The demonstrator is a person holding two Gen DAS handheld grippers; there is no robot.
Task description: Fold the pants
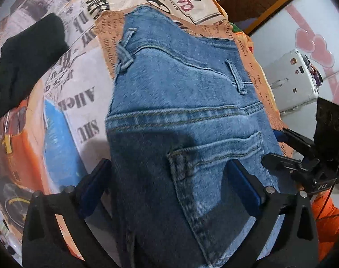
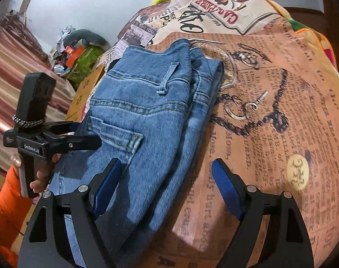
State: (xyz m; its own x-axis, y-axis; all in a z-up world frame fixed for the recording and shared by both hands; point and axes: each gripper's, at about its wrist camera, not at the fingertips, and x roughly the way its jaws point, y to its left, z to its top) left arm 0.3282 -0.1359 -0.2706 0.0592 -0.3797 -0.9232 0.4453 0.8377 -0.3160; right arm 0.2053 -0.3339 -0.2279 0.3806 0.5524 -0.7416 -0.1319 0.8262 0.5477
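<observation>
Left gripper (image 1: pixel 169 178) fingers spread, jeans (image 1: pixel 180 116) lain between, unpinched; right gripper (image 2: pixel 167 187) fingers spread astride jeans' edge on bedspread (image 2: pixel 281 111); long axis run away from both.

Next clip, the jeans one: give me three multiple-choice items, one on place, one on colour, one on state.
1. The folded blue denim jeans lie on:
A a newspaper-print cloth
B bare wood
C a tiled floor

2. The crumpled garment beside the jeans is:
A white
B black
C red

3. The left tool is:
A clamped on a belt loop
B open over the jeans
C out of view

Answers: 1 A, print surrounds the denim; 2 B, dark cloth at left; 3 B, blue pads spread apart, gripping nothing.
</observation>
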